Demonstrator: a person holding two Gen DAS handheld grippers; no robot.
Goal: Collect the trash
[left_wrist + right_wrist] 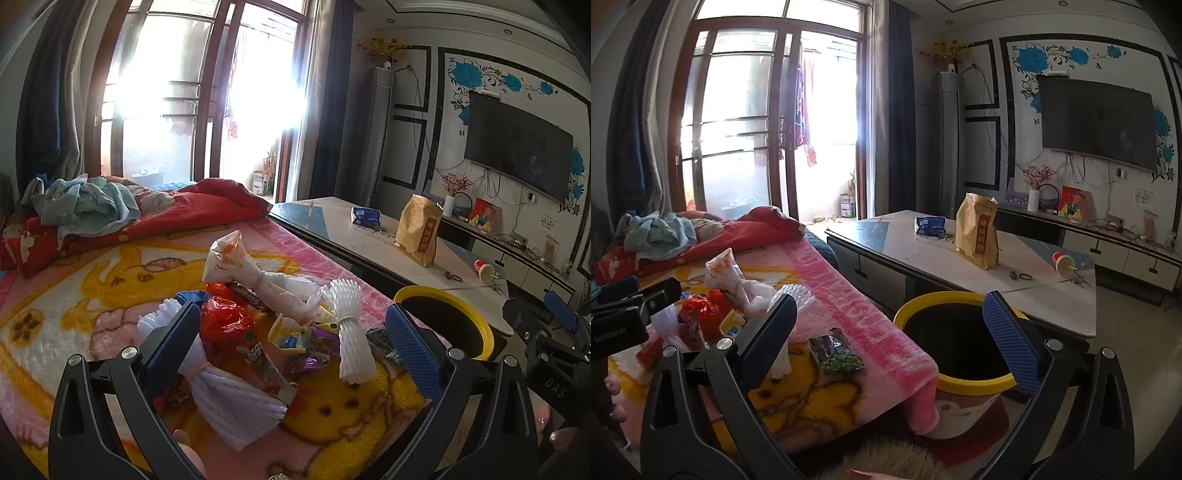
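Observation:
A pile of trash lies on the pink and yellow blanket (74,295): two white foam nets (351,332) (229,398), a knotted white plastic bag (251,273), a red wrapper (225,317) and several snack wrappers (306,347). My left gripper (295,332) is open above this pile, empty. A yellow-rimmed bin (956,343) stands beside the bed; it also shows in the left wrist view (476,321). My right gripper (890,332) is open and empty, over the bed edge and the bin. A green pea packet (836,352) lies near the bed edge.
A low table (1027,273) stands behind the bin, with a brown paper bag (977,232), a blue packet (929,225) and a tipped red cup (1063,263). A red quilt (147,218) and clothes lie at the bed's far end. A TV (1097,122) hangs on the wall.

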